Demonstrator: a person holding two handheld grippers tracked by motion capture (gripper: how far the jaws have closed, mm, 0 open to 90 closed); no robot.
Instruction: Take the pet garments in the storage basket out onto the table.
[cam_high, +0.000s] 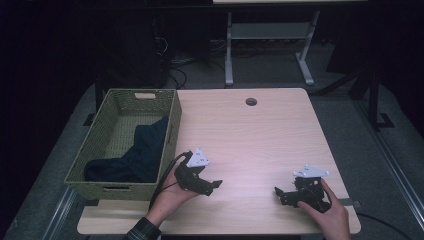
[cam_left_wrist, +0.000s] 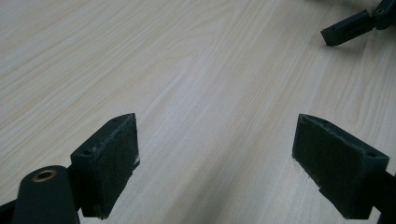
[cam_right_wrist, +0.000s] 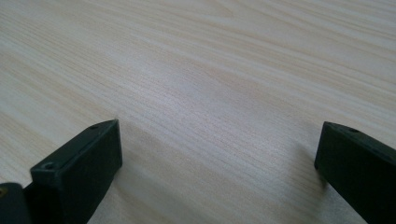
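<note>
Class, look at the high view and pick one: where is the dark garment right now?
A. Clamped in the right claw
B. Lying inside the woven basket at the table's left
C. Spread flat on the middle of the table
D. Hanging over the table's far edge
B: the dark garment lies inside the woven basket, while the left claw and right claw stand open over the bare table.

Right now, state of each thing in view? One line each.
left claw: open, empty, over bare table
right claw: open, empty, over bare table
woven basket: upright at the table's left edge, holding cloth
dark cloth: crumpled inside the basket, one end up against the basket's right wall
table: bare wood between the claws
</note>
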